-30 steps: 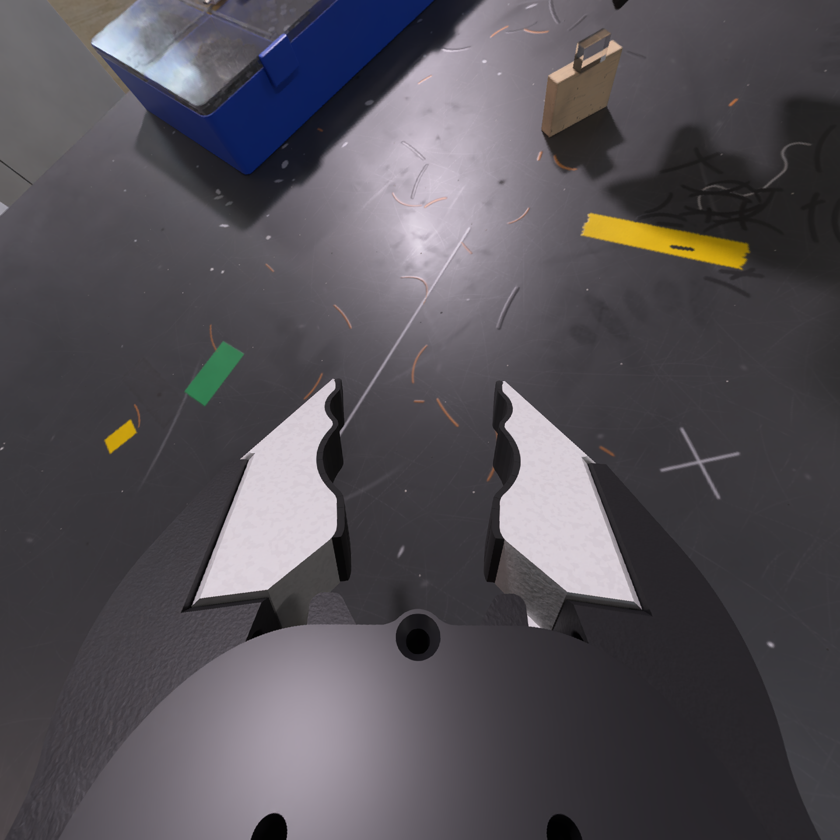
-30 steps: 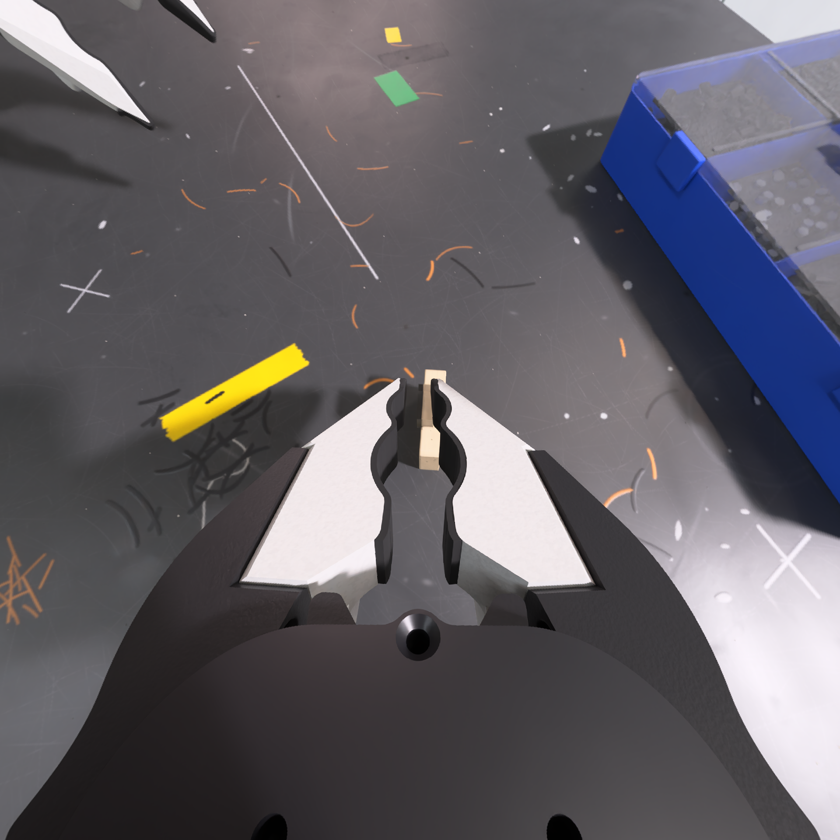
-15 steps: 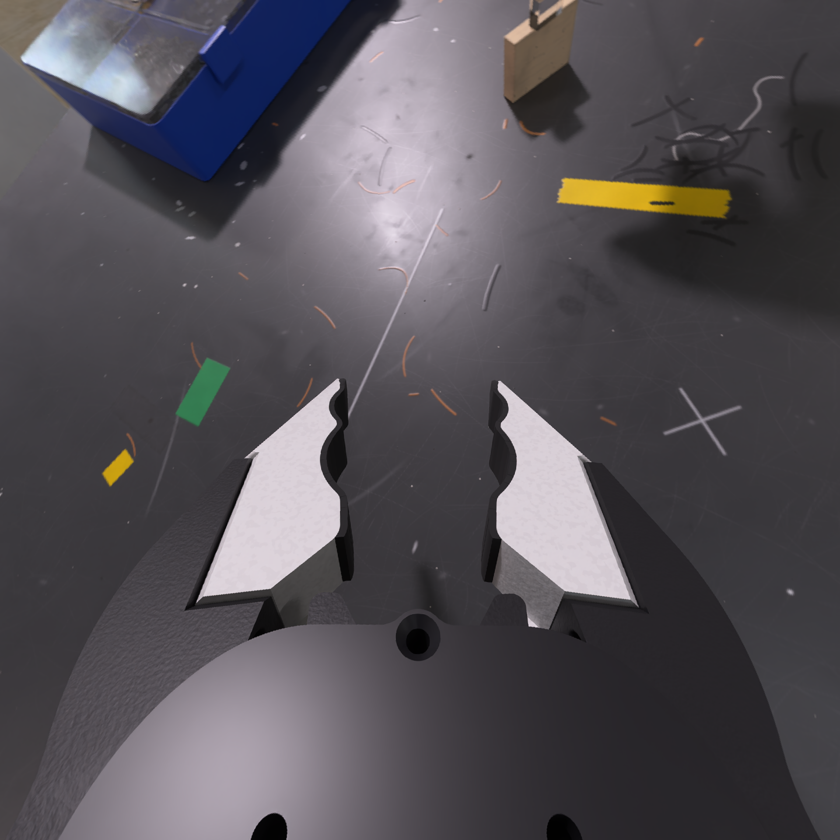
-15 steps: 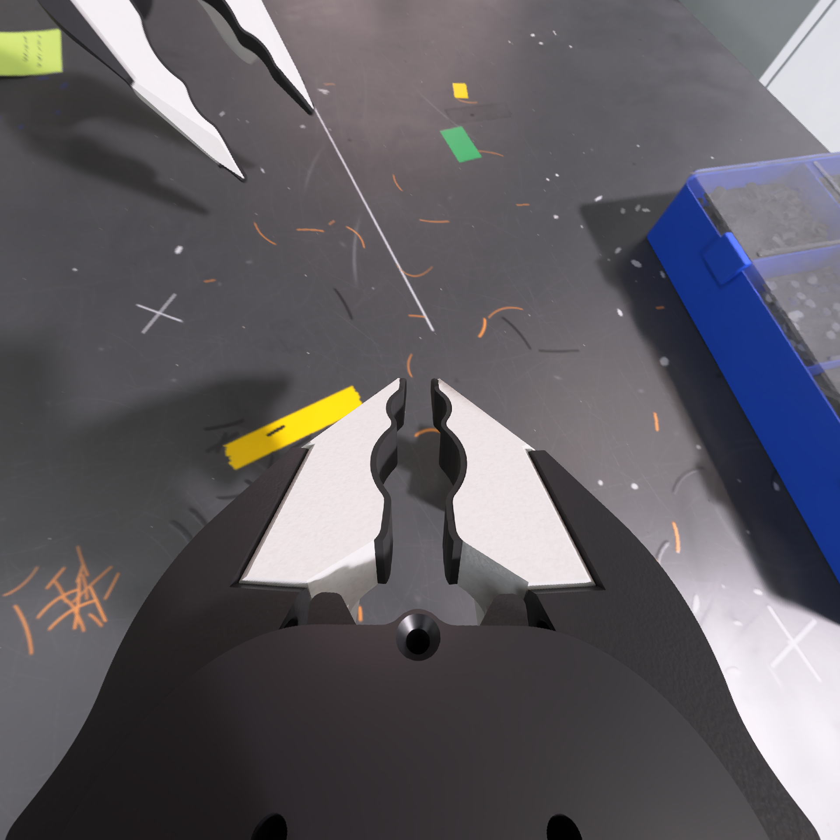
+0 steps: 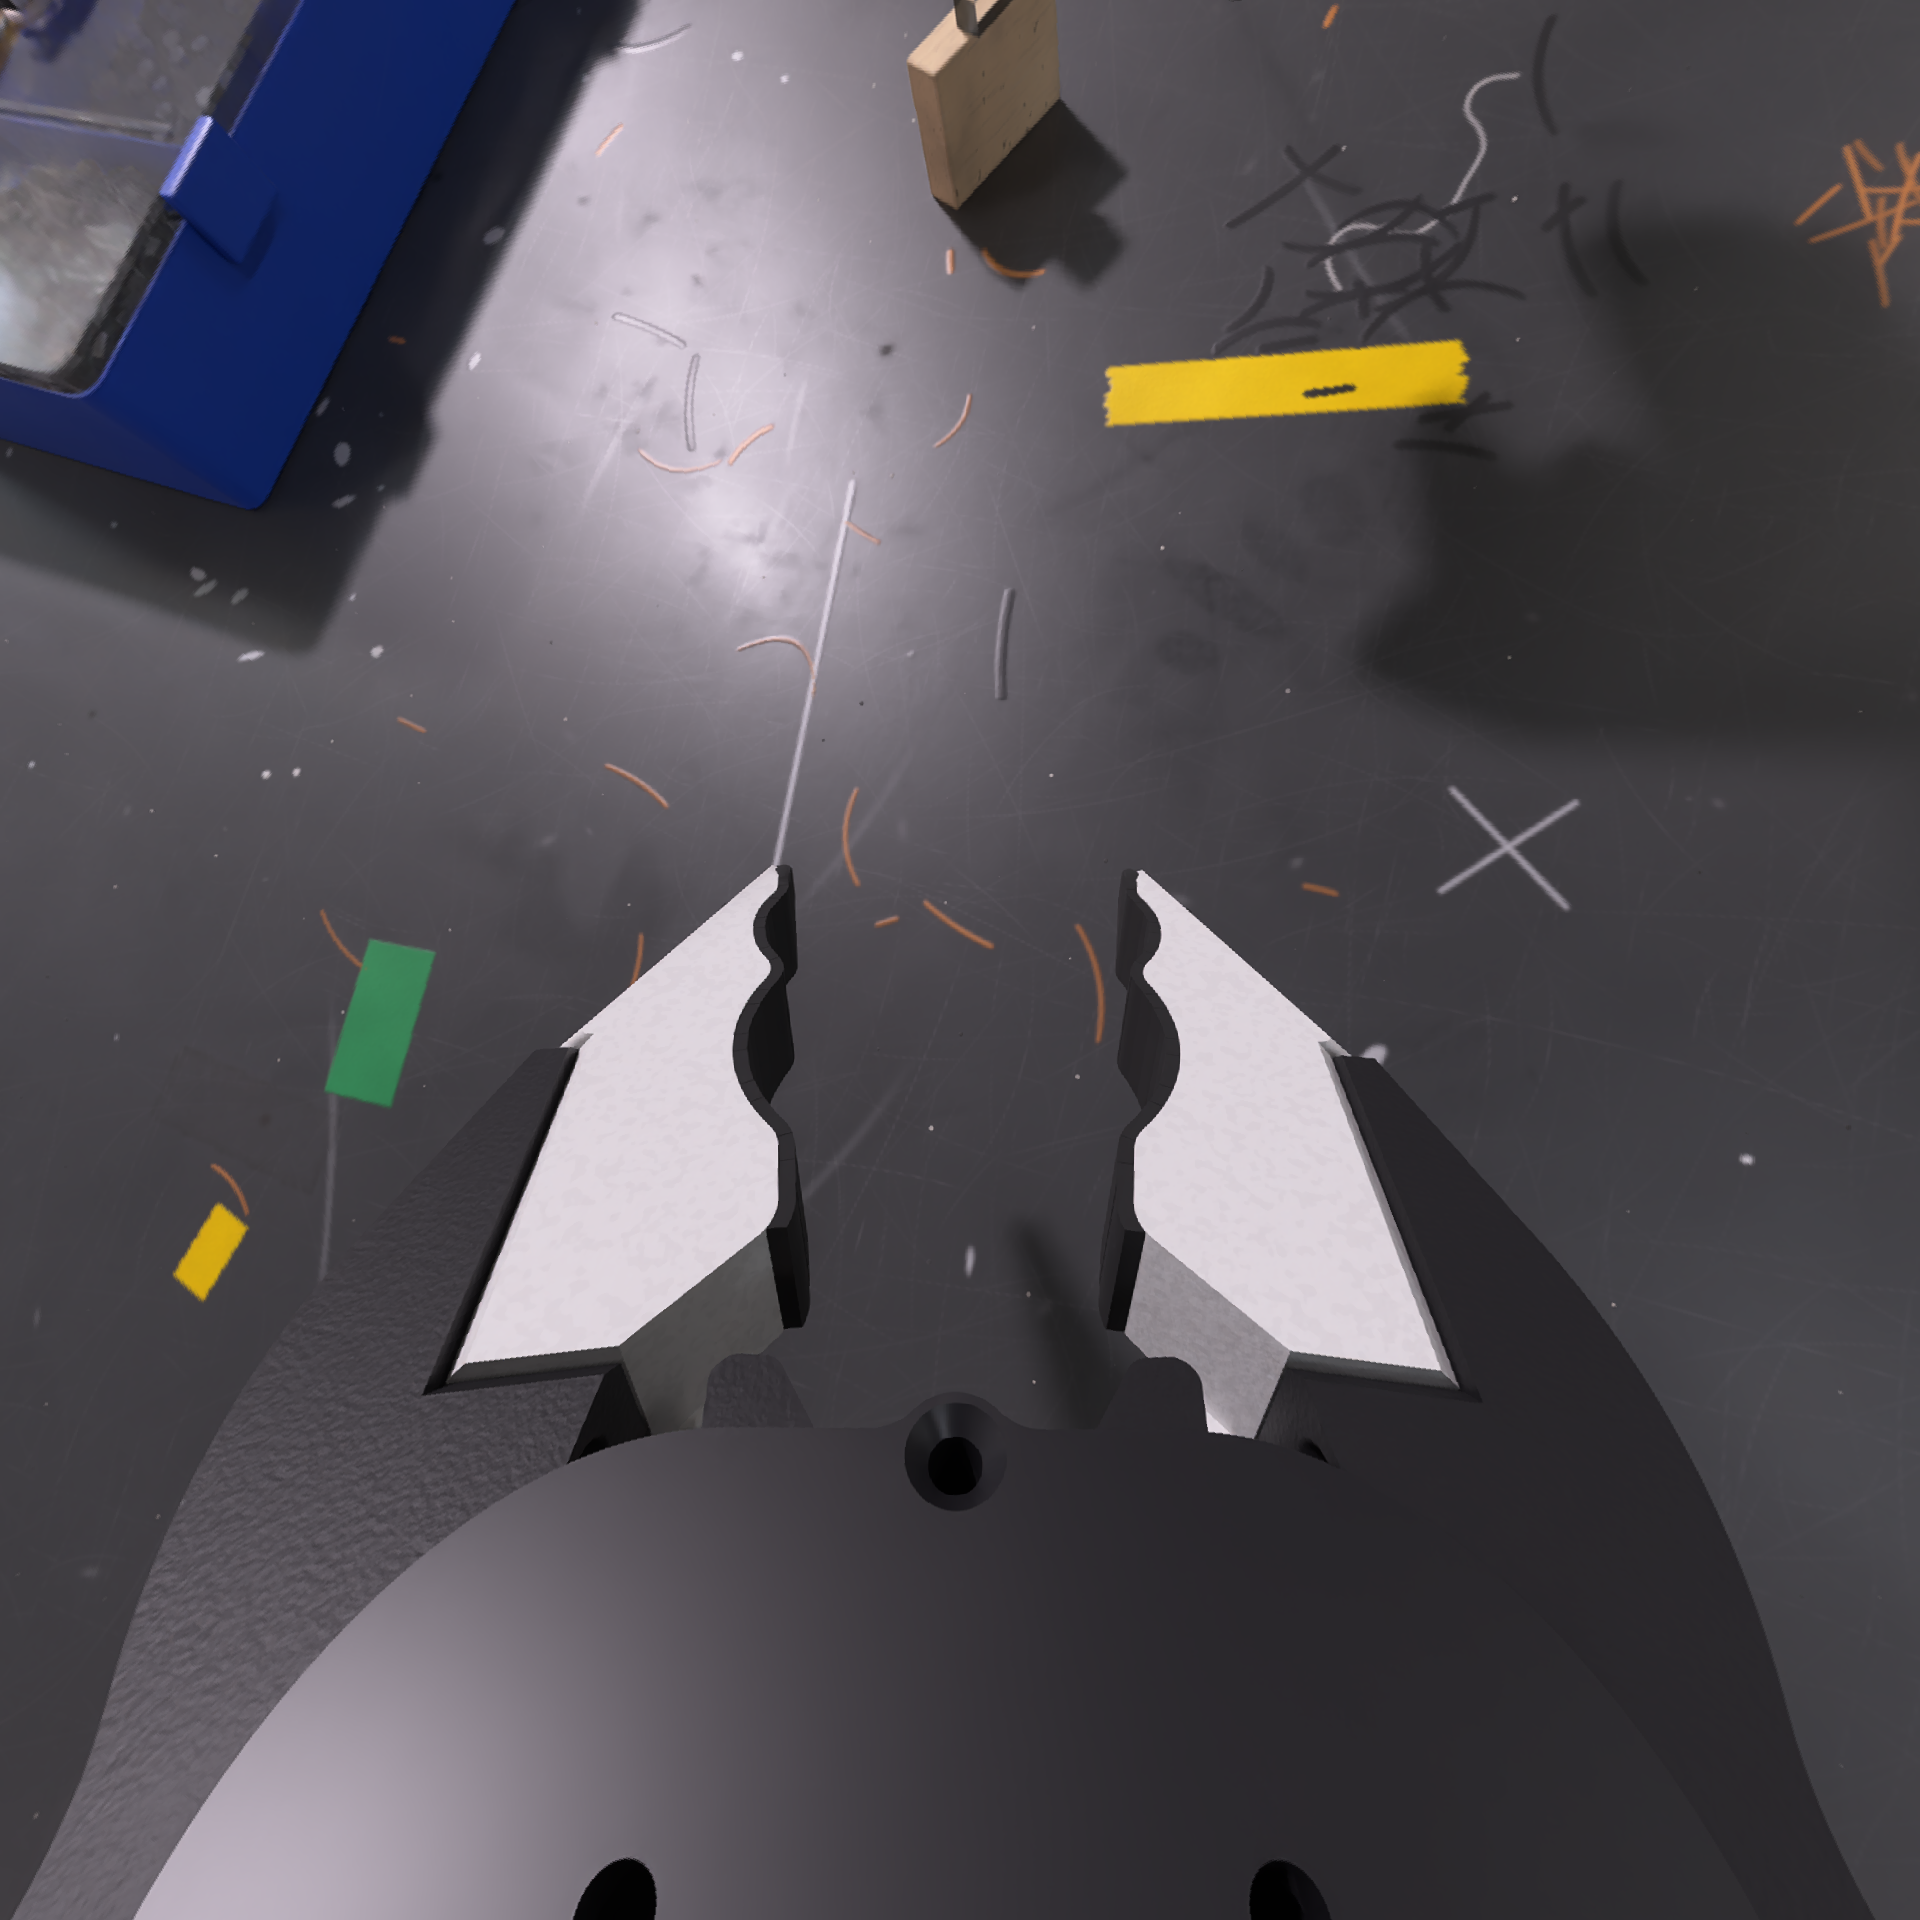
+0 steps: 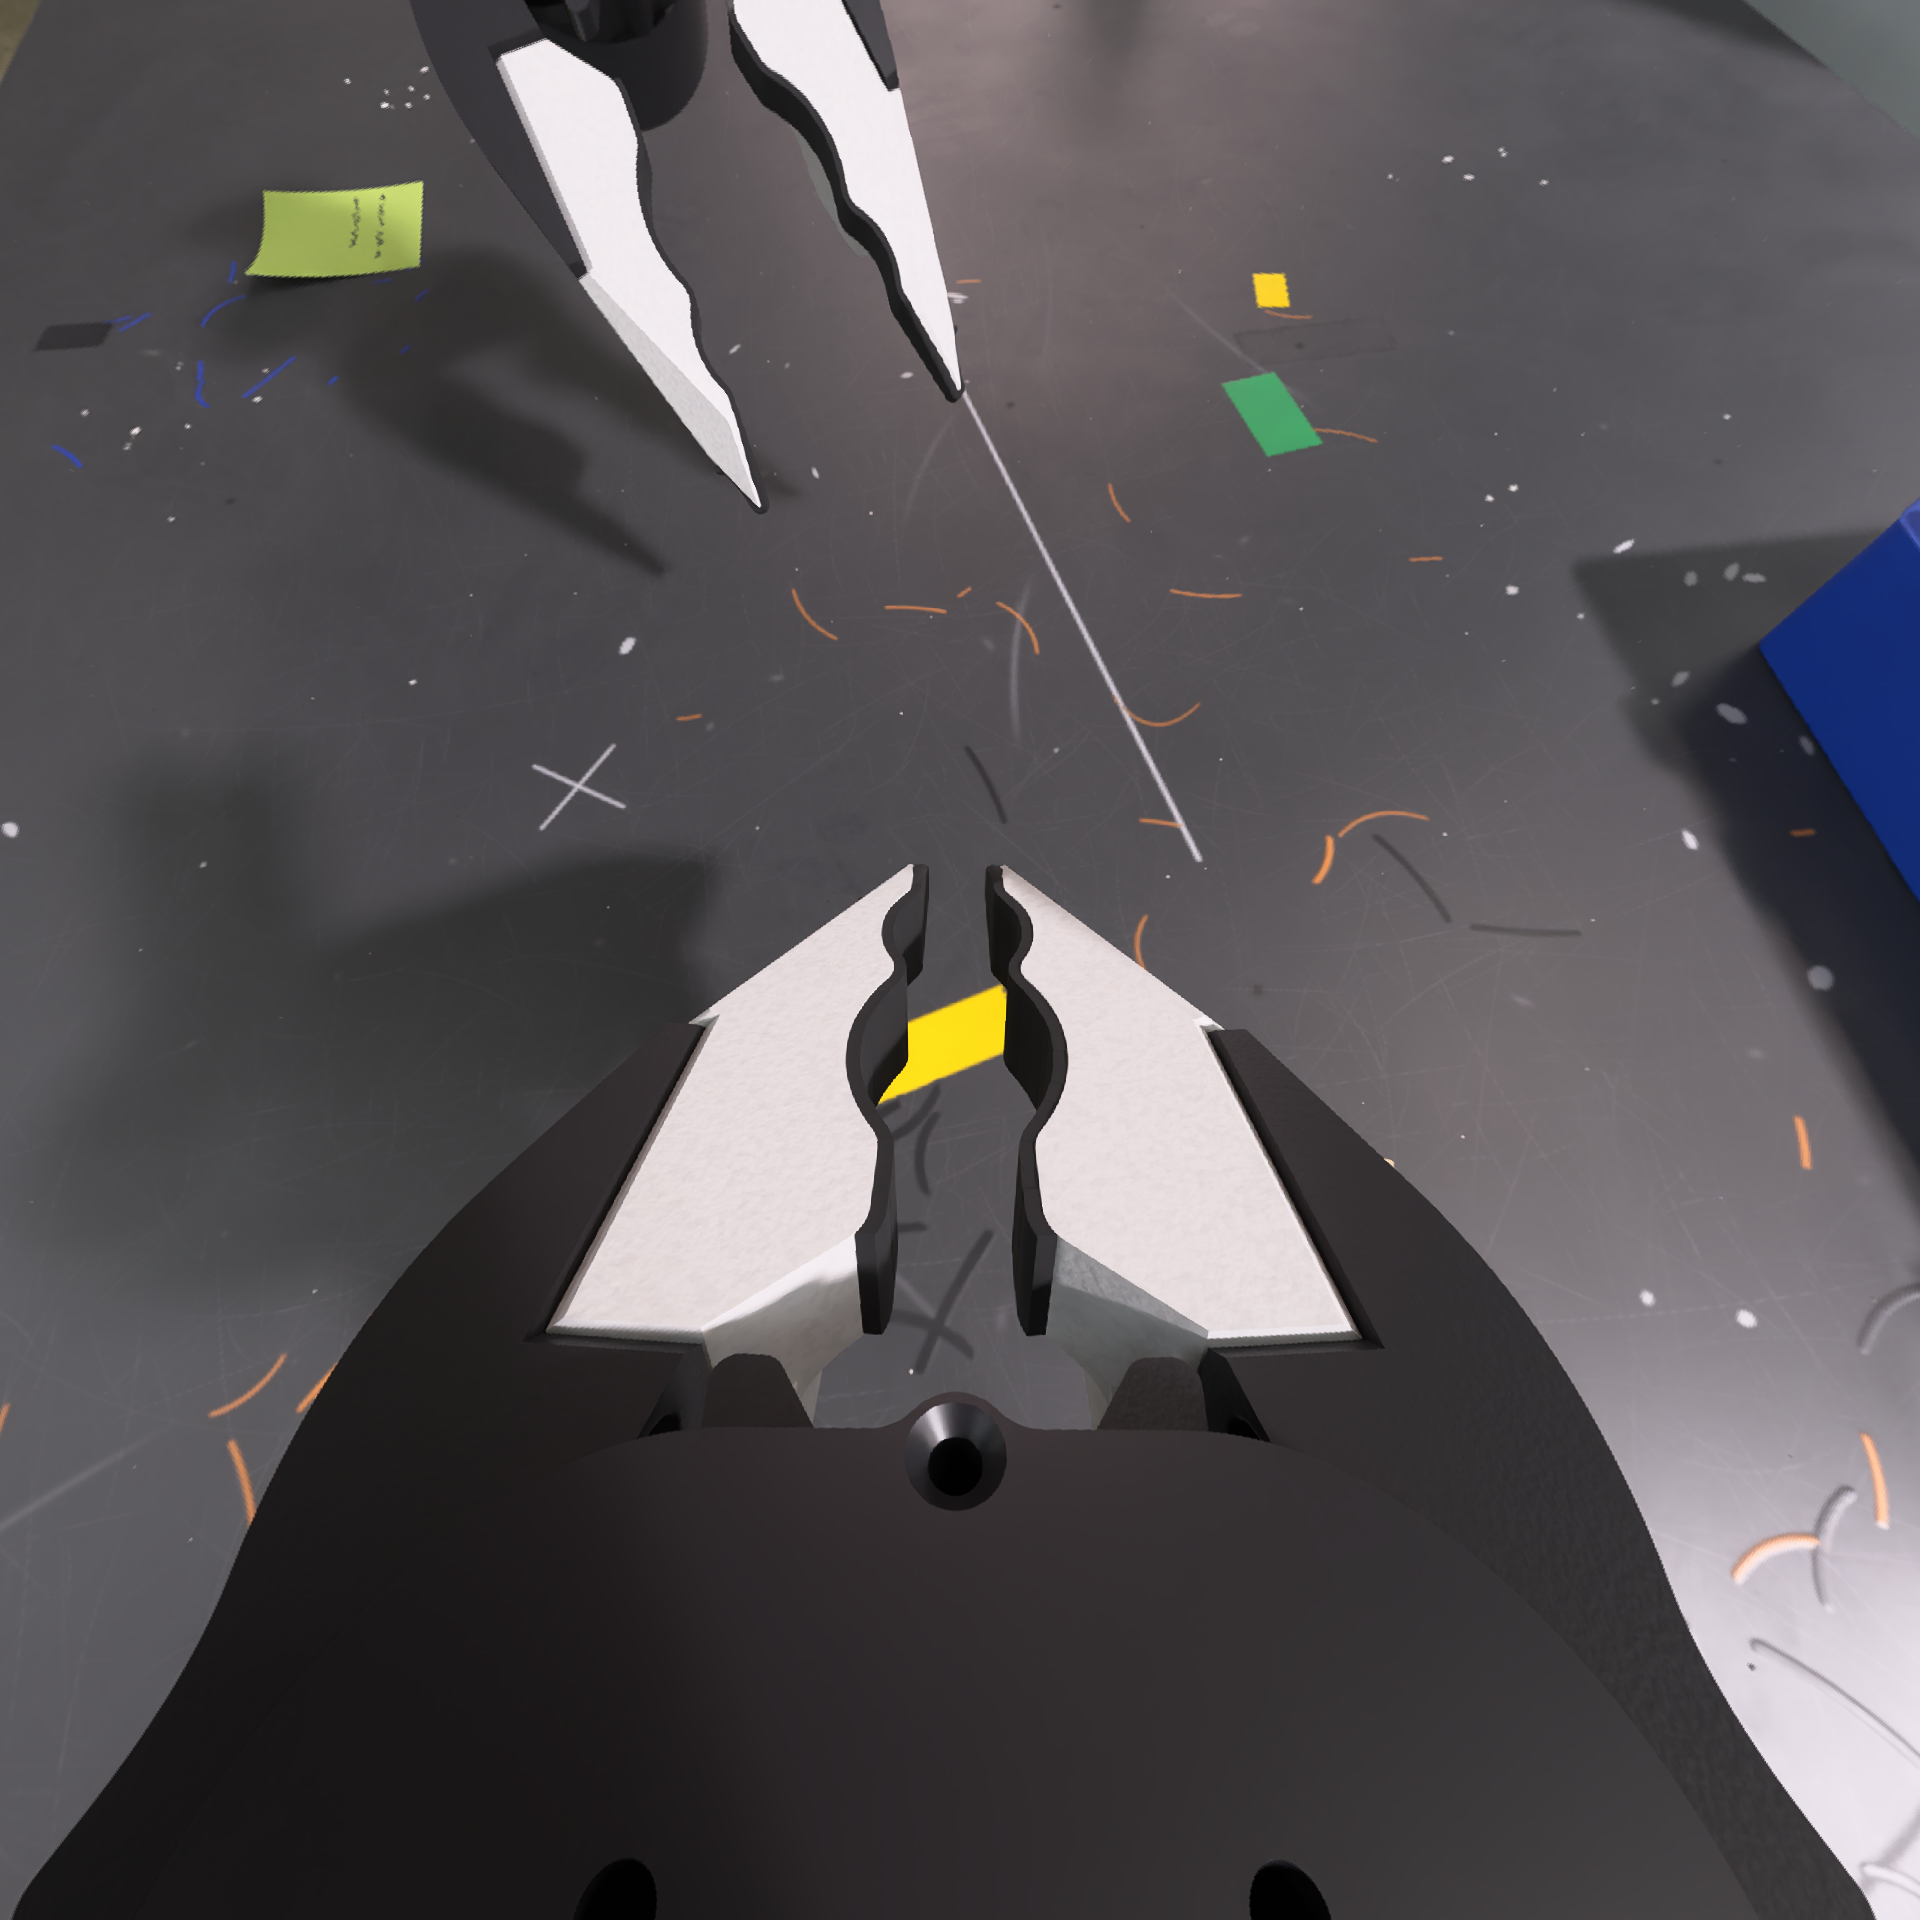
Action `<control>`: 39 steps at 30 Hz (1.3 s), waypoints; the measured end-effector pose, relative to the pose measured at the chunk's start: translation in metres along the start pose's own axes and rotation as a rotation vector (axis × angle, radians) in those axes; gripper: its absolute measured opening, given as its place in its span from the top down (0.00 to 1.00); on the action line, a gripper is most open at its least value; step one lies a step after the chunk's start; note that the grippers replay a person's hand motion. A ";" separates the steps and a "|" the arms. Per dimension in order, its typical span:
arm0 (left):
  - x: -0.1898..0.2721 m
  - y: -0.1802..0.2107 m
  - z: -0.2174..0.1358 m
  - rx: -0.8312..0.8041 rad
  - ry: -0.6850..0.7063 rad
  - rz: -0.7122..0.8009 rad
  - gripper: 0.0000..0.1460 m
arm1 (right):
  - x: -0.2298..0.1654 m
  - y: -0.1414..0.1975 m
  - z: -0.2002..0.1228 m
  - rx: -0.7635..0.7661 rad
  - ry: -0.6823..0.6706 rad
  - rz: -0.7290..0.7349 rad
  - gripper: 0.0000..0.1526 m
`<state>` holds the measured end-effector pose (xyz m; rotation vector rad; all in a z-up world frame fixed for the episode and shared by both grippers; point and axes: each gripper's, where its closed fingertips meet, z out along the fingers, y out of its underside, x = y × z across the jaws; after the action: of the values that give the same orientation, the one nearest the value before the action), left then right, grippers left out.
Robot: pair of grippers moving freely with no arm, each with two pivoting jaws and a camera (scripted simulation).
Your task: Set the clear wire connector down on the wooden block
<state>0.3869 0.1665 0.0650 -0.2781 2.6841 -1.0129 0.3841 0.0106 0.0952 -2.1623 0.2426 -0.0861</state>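
Observation:
The wooden block (image 5: 987, 104) stands on the dark table at the top of the left wrist view. The clear wire connector (image 5: 982, 12) rests on its top, cut off by the frame edge. My left gripper (image 5: 956, 883) is open and empty, well short of the block. It also shows at the top of the right wrist view (image 6: 856, 449). My right gripper (image 6: 956, 873) holds nothing, its jaws a narrow gap apart. Yellow tape (image 6: 951, 1039) shows through that gap. The block is out of the right wrist view.
A blue compartment box (image 5: 208, 260) sits far left; its corner shows in the right wrist view (image 6: 1860, 707). Yellow tape (image 5: 1288, 382), black wire scraps (image 5: 1382, 249), orange scraps (image 5: 1881, 208), green tape (image 5: 380, 1023) and a green note (image 6: 338, 229) lie on the table.
My right gripper has pulled back from the block, which left its view, with its jaw gap unchanged. My left gripper has shifted, so the block slid up and left in its view, still open.

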 end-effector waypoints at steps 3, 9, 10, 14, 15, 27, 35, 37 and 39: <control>-0.001 0.002 0.001 -0.034 -0.022 0.001 0.57 | 0.000 0.002 0.004 0.010 -0.003 0.000 0.93; -0.004 0.008 -0.001 -0.151 -0.114 -0.002 0.51 | -0.001 0.008 0.011 0.006 -0.006 -0.016 0.93; -0.005 0.009 -0.002 -0.167 -0.126 -0.007 0.51 | 0.000 0.010 0.012 0.001 -0.003 -0.022 0.93; -0.008 0.013 -0.002 -0.209 -0.165 -0.006 0.52 | 0.000 0.014 0.015 -0.007 0.005 -0.035 0.93; -0.010 0.014 -0.003 -0.216 -0.174 -0.005 0.52 | 0.000 0.015 0.016 -0.008 0.004 -0.036 0.93; -0.023 0.019 -0.006 -0.181 -0.266 -0.033 0.50 | 0.002 0.022 0.021 -0.024 0.023 -0.062 0.93; -0.027 0.021 -0.004 -0.137 -0.278 -0.038 0.49 | 0.006 0.028 0.024 -0.042 0.043 -0.071 0.92; -0.027 0.021 -0.004 -0.133 -0.281 -0.039 0.49 | 0.007 0.030 0.025 -0.045 0.044 -0.067 0.92; -0.028 0.022 -0.004 -0.132 -0.286 -0.037 0.49 | 0.008 0.032 0.025 -0.052 0.048 -0.069 0.92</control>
<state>0.4103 0.1923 0.0582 -0.4630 2.4941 -0.7427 0.3915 0.0121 0.0545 -2.2223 0.1991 -0.1730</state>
